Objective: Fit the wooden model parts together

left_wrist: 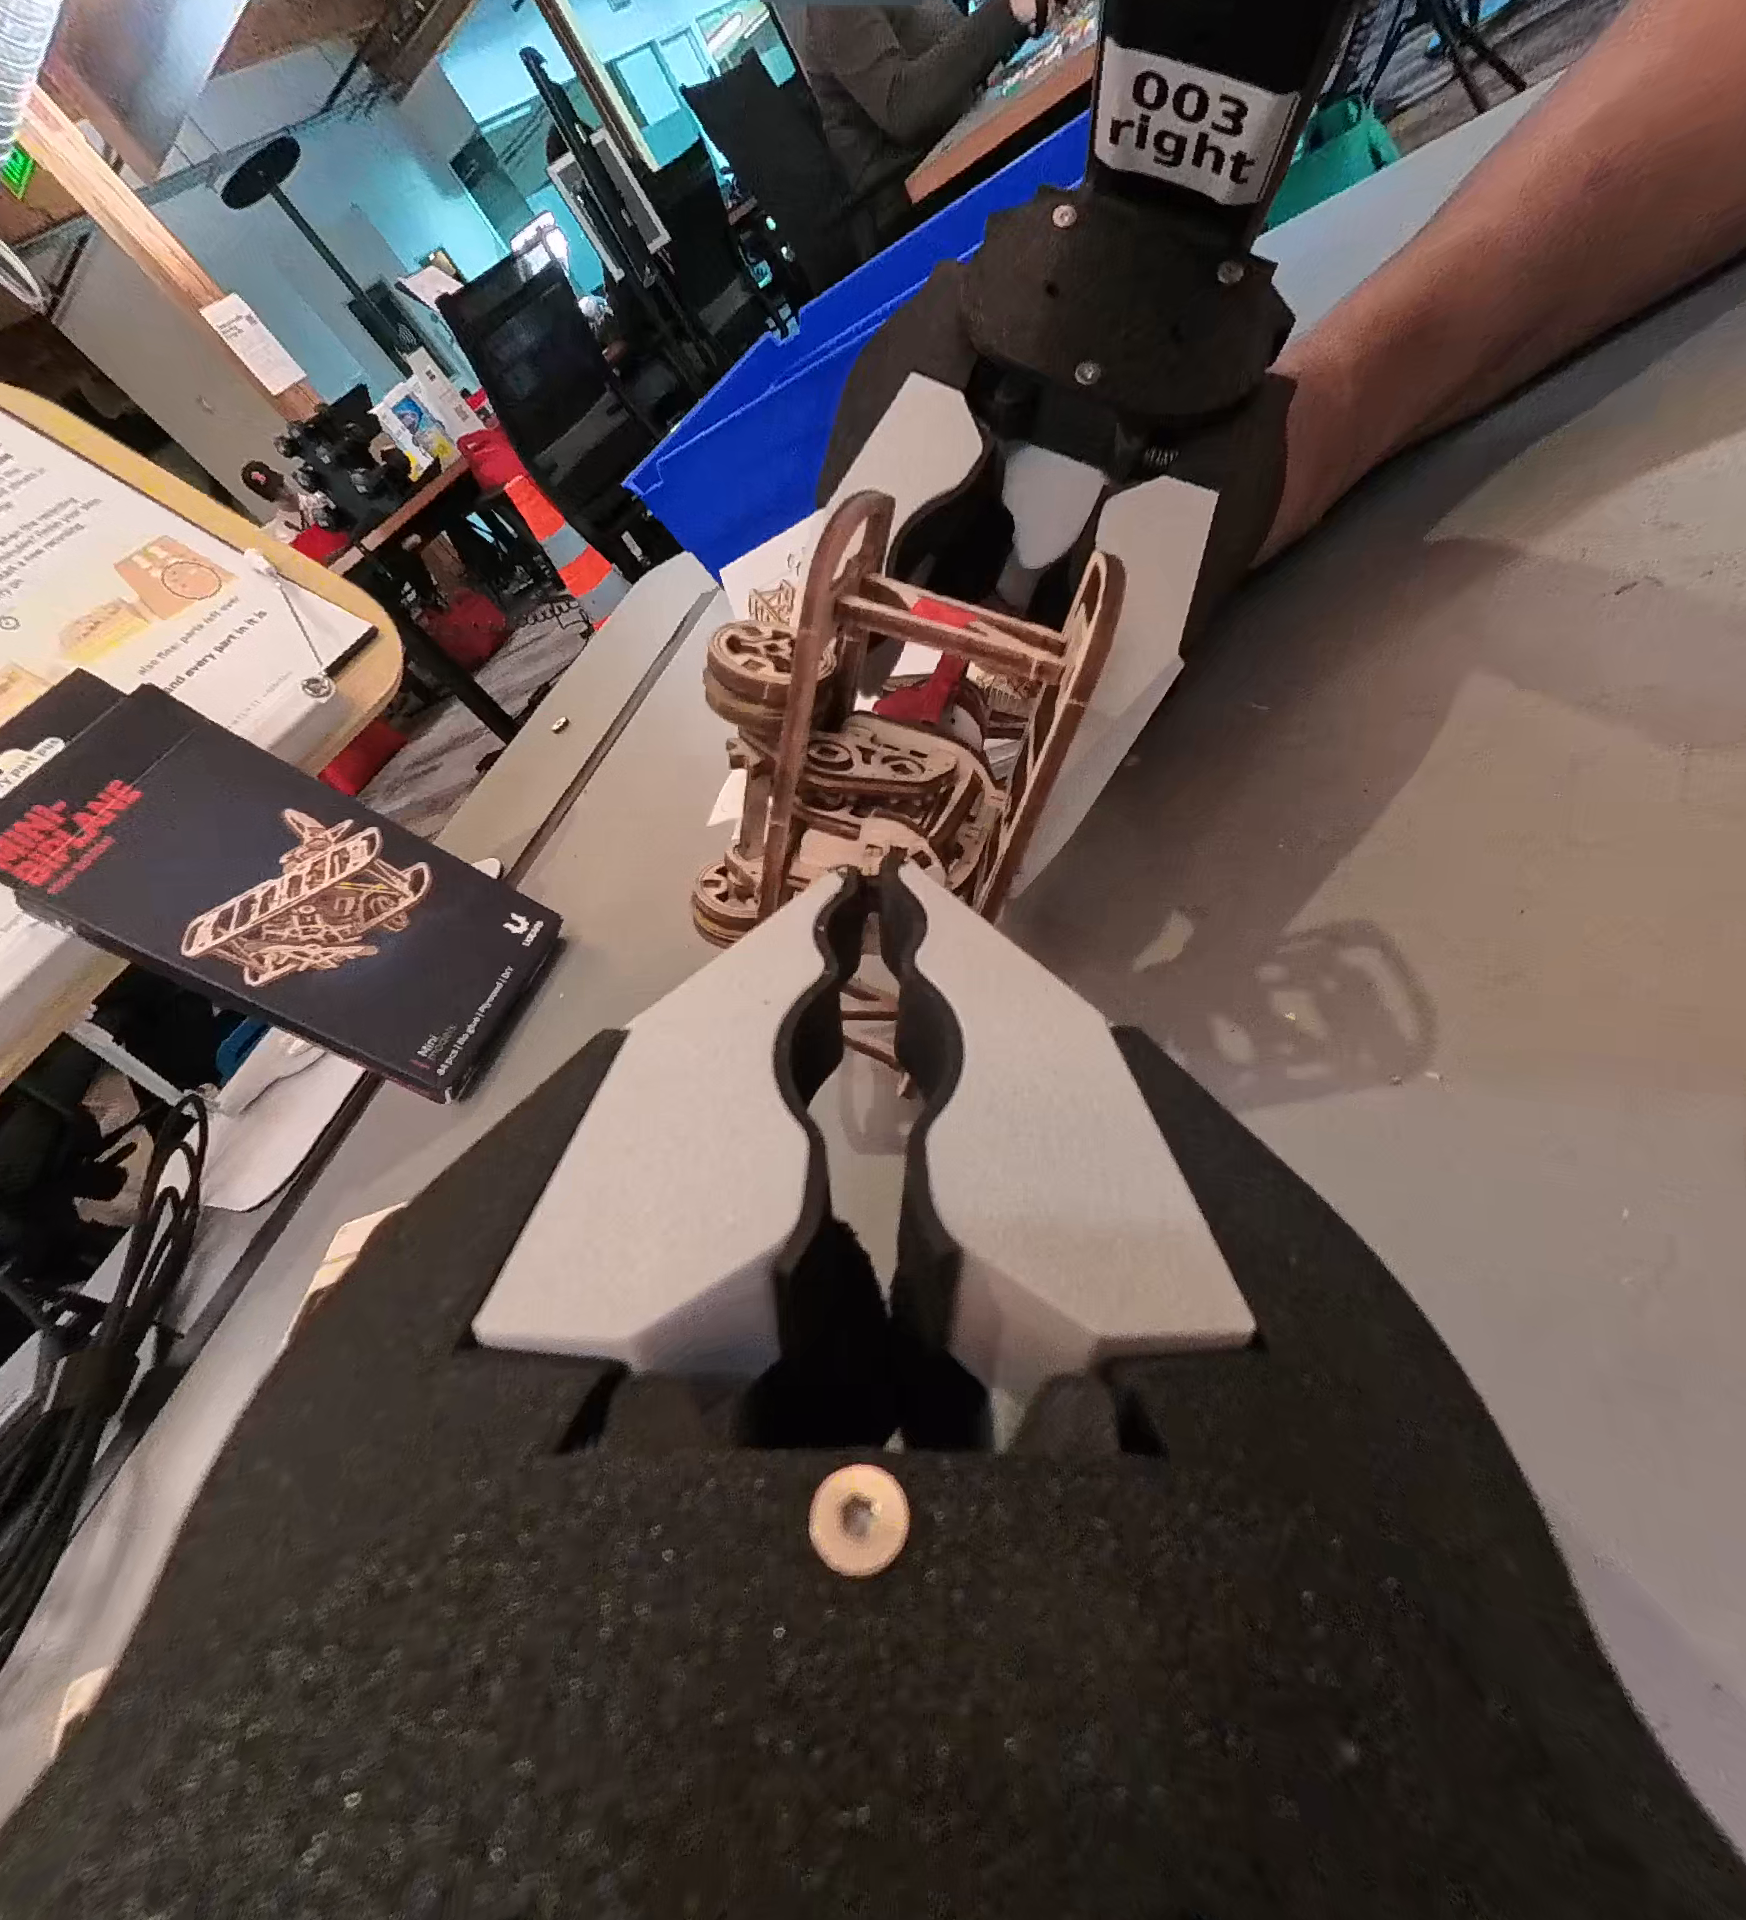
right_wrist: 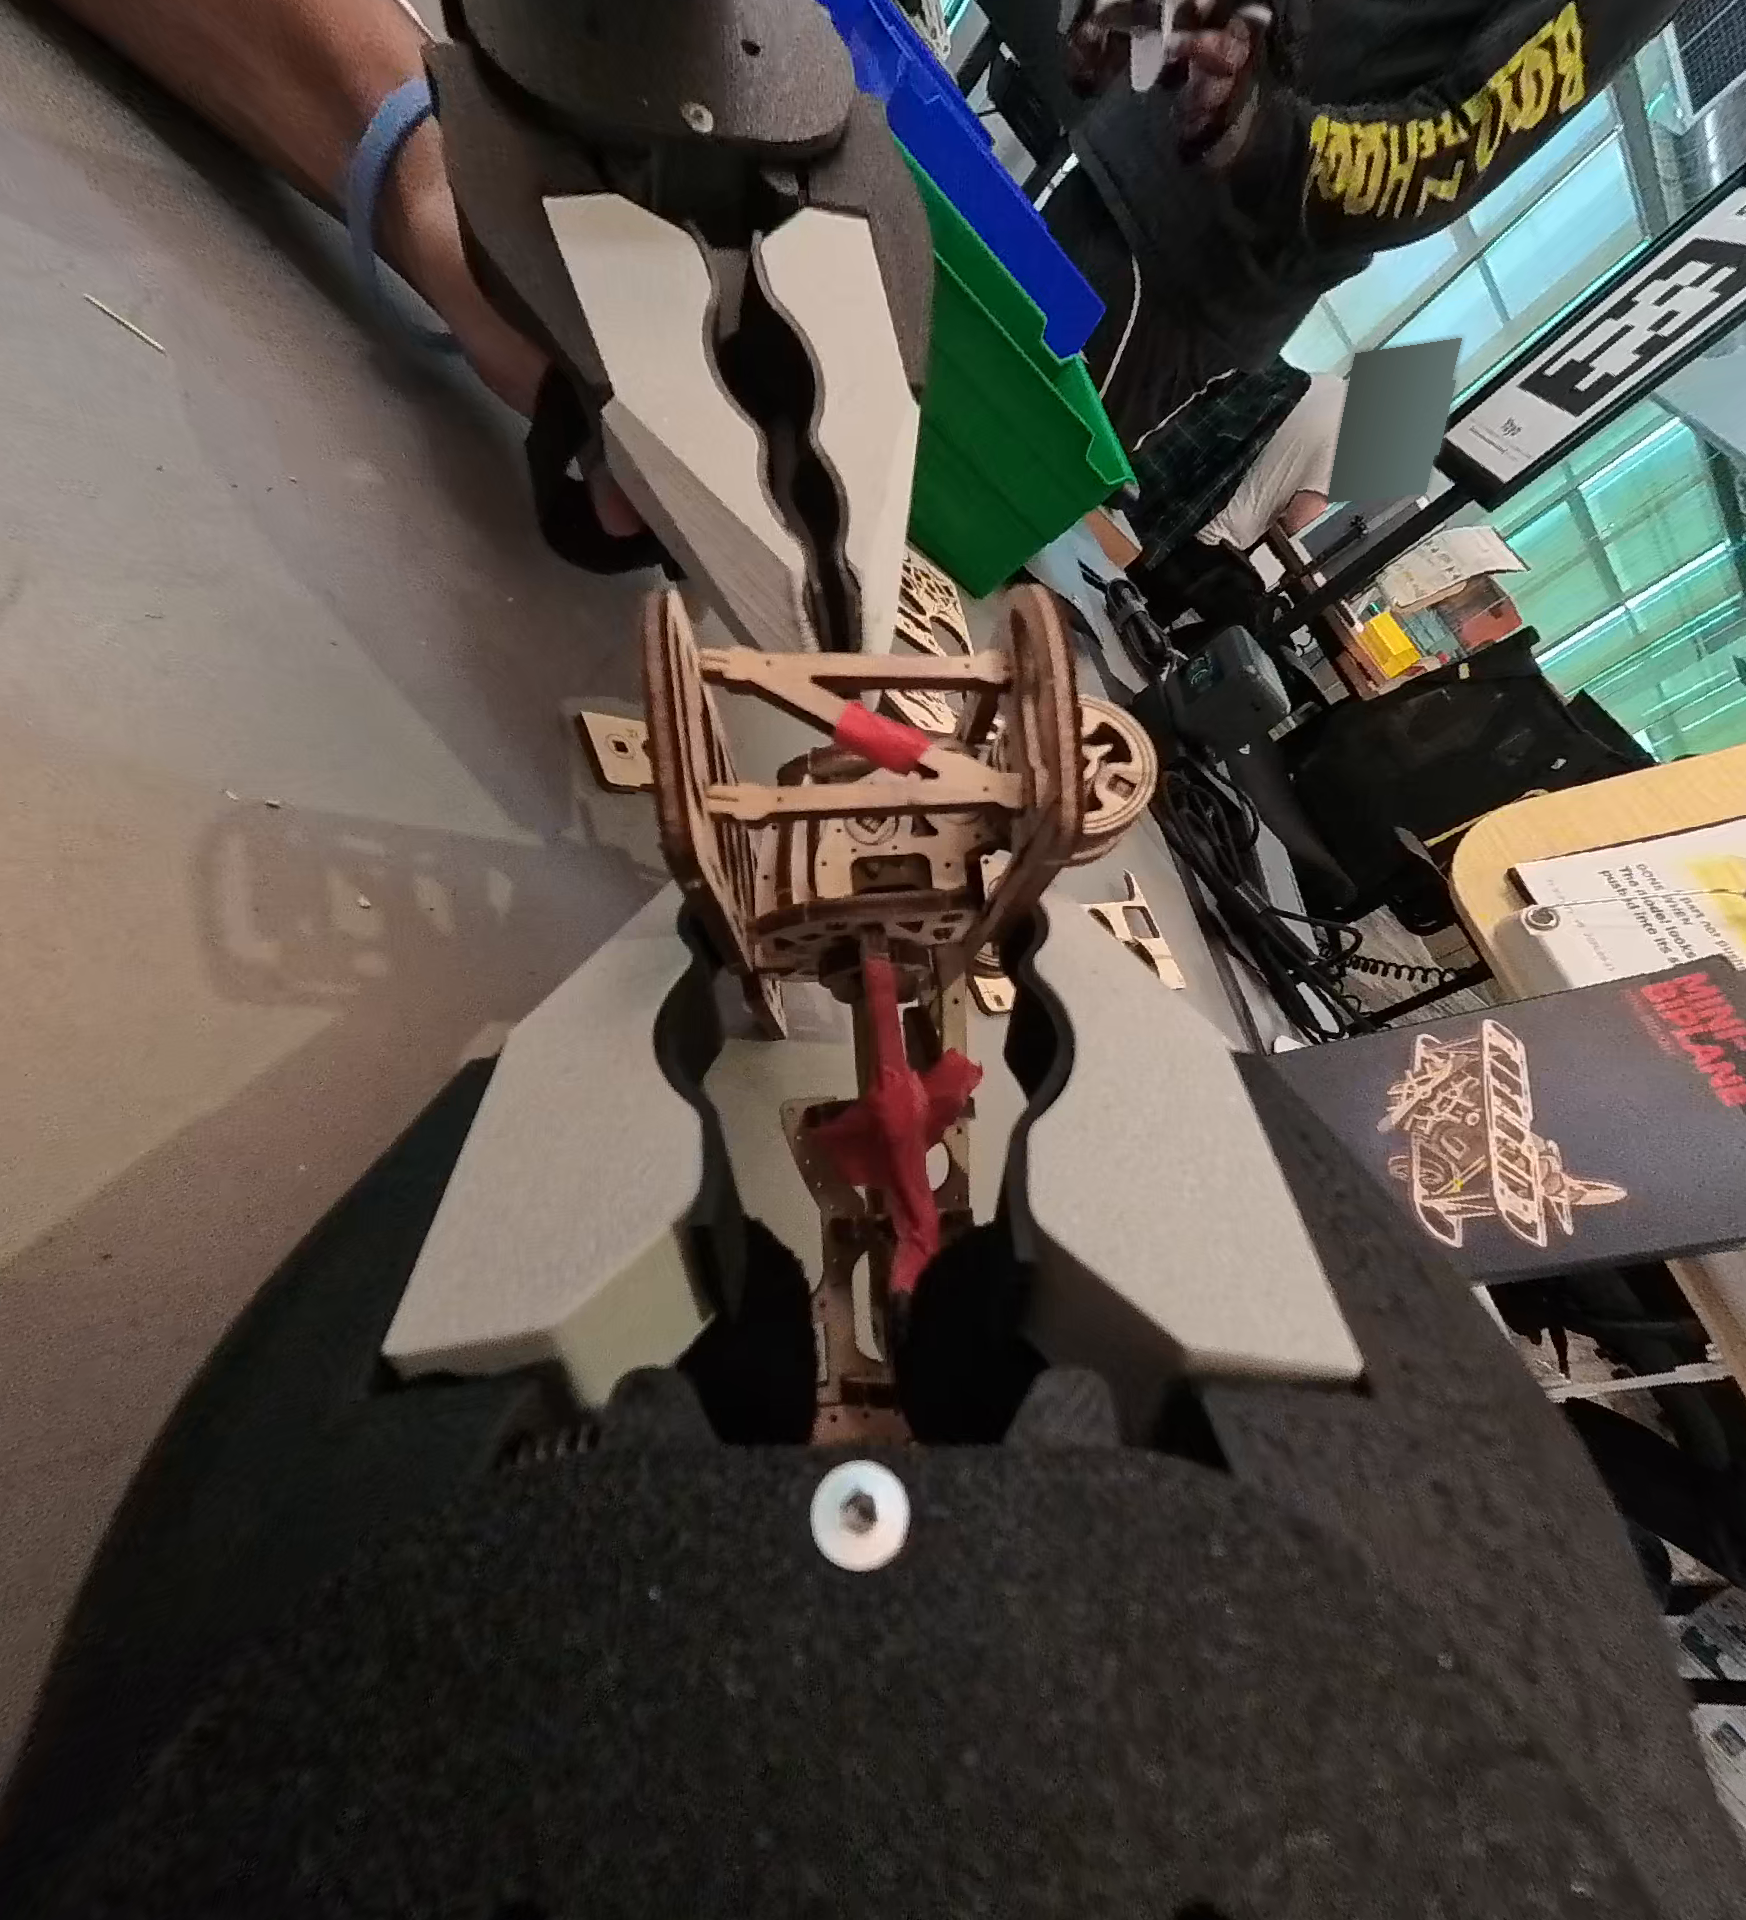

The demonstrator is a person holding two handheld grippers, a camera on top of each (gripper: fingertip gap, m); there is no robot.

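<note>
Wooden model, mostly built with wings, struts and wheels in place, sits in your right gripper, whose fingers clasp its body near the desk's edge beside the dark kit box. Your left gripper is nearly closed on a thin wooden piece at the model's front end; what that piece is, you cannot tell. Loose flat parts lie just beyond the model, so fitting is likely unfinished.
</note>
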